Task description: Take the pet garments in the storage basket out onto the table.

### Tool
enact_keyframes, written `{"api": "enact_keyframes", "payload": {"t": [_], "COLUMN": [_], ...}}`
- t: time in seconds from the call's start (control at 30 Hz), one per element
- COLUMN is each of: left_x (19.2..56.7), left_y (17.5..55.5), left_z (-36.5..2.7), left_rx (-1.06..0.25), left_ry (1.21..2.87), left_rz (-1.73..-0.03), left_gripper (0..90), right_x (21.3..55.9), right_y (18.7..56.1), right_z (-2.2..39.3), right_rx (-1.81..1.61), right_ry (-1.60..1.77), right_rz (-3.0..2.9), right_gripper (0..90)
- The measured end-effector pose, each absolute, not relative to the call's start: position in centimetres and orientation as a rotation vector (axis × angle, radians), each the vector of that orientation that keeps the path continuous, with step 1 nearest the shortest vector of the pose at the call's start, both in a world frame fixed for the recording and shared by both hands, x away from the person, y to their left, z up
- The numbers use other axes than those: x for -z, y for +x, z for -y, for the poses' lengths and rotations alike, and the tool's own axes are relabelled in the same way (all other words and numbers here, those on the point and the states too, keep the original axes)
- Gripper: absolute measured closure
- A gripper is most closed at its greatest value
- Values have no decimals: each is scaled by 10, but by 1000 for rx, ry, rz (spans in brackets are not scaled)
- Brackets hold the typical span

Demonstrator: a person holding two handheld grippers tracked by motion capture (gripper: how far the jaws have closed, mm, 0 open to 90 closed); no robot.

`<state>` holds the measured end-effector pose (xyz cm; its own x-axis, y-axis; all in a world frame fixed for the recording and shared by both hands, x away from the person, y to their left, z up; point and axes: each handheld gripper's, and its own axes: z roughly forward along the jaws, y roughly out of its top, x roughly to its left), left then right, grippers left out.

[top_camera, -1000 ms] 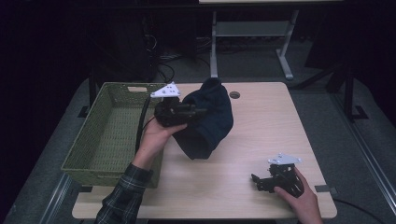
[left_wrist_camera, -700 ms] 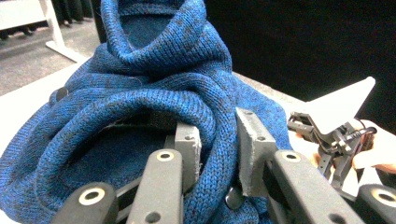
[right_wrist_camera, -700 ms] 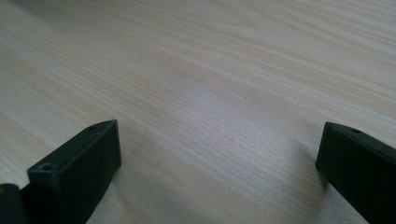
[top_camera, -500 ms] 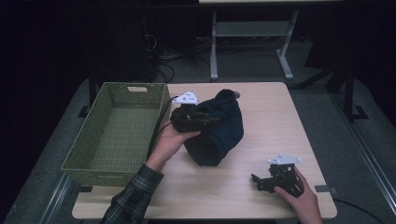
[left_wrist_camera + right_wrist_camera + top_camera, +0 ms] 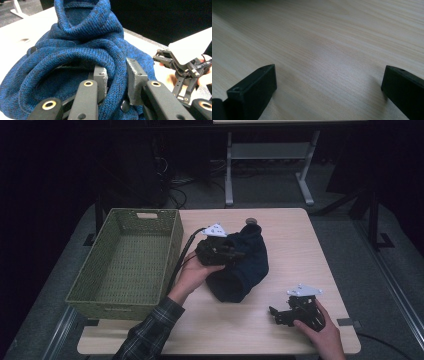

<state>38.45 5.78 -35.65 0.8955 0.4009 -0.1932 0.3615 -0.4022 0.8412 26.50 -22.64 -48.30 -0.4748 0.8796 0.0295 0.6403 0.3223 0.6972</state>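
High view: your left gripper (image 5: 235,254) sits at the middle of the wooden table (image 5: 300,250), pressed into the left side of a dark blue knitted garment (image 5: 245,270). Your left hand (image 5: 192,272) wraps it from below, and its grey plate points toward the far edge. The garment lies bunched in a heap just right of the green woven basket (image 5: 125,265), apart from the basket's wall, with one end rising toward a small dark round fitting (image 5: 251,221) set in the tabletop. Your right gripper (image 5: 275,312) rests low near the front right corner, well apart from the garment, with your right hand (image 5: 320,325) around its body.

Left gripper view: your two jaws stand close together with a thick rolled fold of the blue knit pinched between the grey pads (image 5: 135,80). The garment (image 5: 75,57) piles up ahead of them, its ribbed tube opening at the top. Off to the right you can see your other gripper (image 5: 185,72) with its pale plate, held in your fingers over the tabletop.

Right gripper view: your jaws are spread wide, one at each lower corner, with nothing between them but bare pale wood grain (image 5: 324,50).
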Motion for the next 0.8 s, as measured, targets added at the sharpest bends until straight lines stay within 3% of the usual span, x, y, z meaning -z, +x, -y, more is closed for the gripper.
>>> {"api": "enact_keyframes", "payload": {"t": [0.8], "left_x": [403], "left_y": [403], "left_z": [-18], "left_rx": [-15], "left_ry": [2116], "left_rz": [-606], "left_gripper": [723], "right_x": [483], "right_y": [265], "right_z": [226], "right_rx": [-934], "right_ry": [1357], "right_rz": [-2240], "right_gripper": [0]}}
